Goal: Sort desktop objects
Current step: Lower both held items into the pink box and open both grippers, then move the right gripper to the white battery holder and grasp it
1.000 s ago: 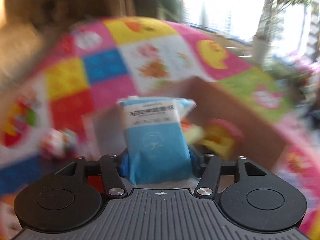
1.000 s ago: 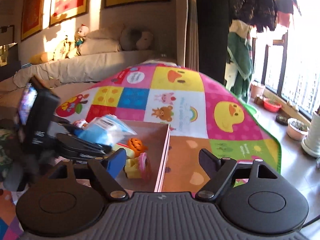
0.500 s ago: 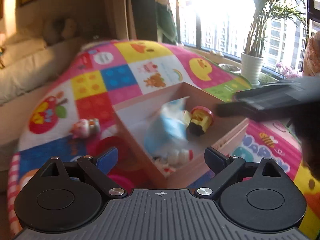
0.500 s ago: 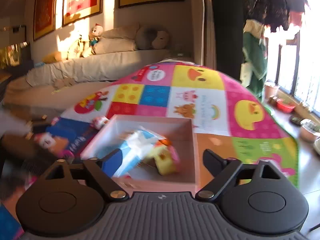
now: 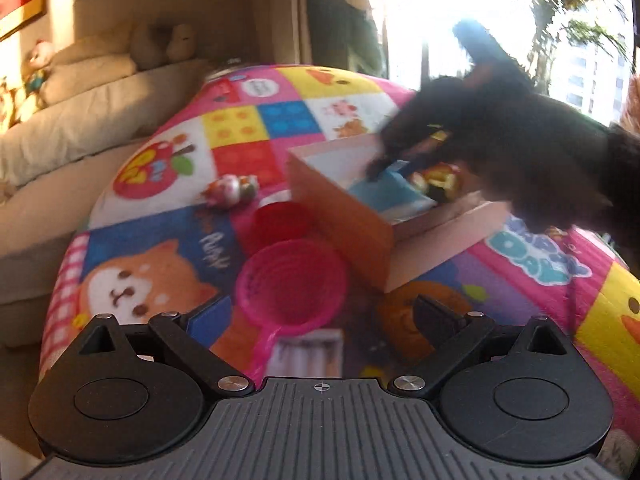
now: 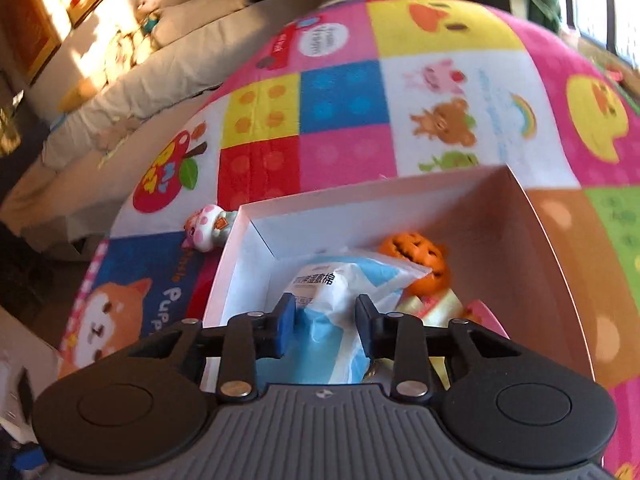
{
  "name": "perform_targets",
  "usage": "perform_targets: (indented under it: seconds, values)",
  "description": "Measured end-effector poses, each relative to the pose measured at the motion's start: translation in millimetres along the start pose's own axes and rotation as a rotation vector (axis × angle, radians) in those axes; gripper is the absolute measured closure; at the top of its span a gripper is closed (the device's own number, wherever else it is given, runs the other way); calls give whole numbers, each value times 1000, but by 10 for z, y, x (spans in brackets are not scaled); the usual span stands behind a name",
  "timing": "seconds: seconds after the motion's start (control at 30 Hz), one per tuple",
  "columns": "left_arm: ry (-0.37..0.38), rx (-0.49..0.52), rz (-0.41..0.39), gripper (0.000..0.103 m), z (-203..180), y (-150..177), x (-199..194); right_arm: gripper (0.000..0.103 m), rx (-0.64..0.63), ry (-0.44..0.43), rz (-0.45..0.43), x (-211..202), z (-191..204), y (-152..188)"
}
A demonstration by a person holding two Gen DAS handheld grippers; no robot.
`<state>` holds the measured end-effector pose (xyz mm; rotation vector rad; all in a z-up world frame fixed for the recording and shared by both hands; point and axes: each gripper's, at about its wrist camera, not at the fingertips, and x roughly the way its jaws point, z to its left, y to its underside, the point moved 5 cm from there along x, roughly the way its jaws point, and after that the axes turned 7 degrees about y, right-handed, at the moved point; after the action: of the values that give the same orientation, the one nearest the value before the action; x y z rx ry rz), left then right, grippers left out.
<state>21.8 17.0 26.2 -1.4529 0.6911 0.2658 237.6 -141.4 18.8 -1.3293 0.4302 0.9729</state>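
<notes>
Left wrist view: your left gripper (image 5: 320, 312) is wide open w/ nothing in it, just short of the pink funnel (image 5: 291, 283) in front of the box (image 5: 344, 220); probably the next pick. Right wrist view: right gripper (image 6: 325, 326) is inside the box, fingers either side of the blue wipes pack (image 6: 332, 316), seemingly pinching it; can't tell how firmly. Judging you're repositioning it, so settle it flat beside the pumpkin toy (image 6: 416, 262).

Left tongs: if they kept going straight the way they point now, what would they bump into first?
Probably the pink strainer lying on the play mat. It sits right ahead between the open left tongs, though blur makes depth uncertain.
</notes>
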Motion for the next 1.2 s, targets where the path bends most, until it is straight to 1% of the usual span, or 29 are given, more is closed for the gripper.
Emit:
perform_targets:
  seconds: [0.1,0.17,0.23,0.3,0.37,0.4,0.47,0.53,0.57,0.6,0.67,0.73,0.8,0.83,0.9,0.97,1.03,1.07,1.13,1.2]
  values:
    - [1,-37,5,2,128,60,-4,66,86,-48,48,-97,-130,163]
    - [1,-45,16,2,157,103,23,65,127,-98,95,-81,-153,257]
    - [-5,-53,32,2,180,156,32,65,145,-106,93,-37,-131,305]
    - [-9,-57,47,2,202,231,4,65,97,-73,41,-77,-51,306]
    - [-20,-66,62,2,264,313,-25,66,-4,-20,-62,-262,97,294]
    - [-27,-75,67,2,304,349,-39,66,-57,-10,-115,-391,180,309]
    - [-57,-103,74,2,418,396,-86,58,-150,-31,-191,-660,377,391]
    - [-102,-131,61,2,547,399,-149,44,-241,-87,-210,-863,578,547]
    - [-126,-149,49,2,619,389,-190,39,-298,-126,-202,-941,692,666]
    - [-147,-168,35,2,689,375,-229,32,-358,-166,-187,-991,807,803]
    - [-178,-200,15,2,805,350,-292,29,-476,-224,-153,-1016,1022,1073]
    - [-197,-228,-1,2,895,328,-352,27,-554,-248,-112,-934,1191,1297]
    - [-199,-247,-13,2,944,323,-404,28,-542,-220,-76,-779,1281,1409]
    - [-201,-254,-17,2,968,327,-426,34,-522,-207,-56,-695,1296,1427]
    - [-213,-264,-19,2,1016,343,-456,37,-504,-211,-30,-593,1325,1477]
    - [-223,-280,-14,2,1069,359,-461,32,-527,-248,-21,-543,1371,1545]
    - [-216,-299,-8,2,1093,368,-450,8,-589,-253,-20,-479,1418,1614]
    - [-208,-304,-6,1,1091,372,-442,6,-604,-261,-22,-446,1419,1630]
    - [-189,-302,1,1,1060,379,-410,6,-607,-269,-14,-368,1426,1653]
    - [-160,-290,13,1,1005,380,-351,7,-608,-283,-36,-384,1412,1684]
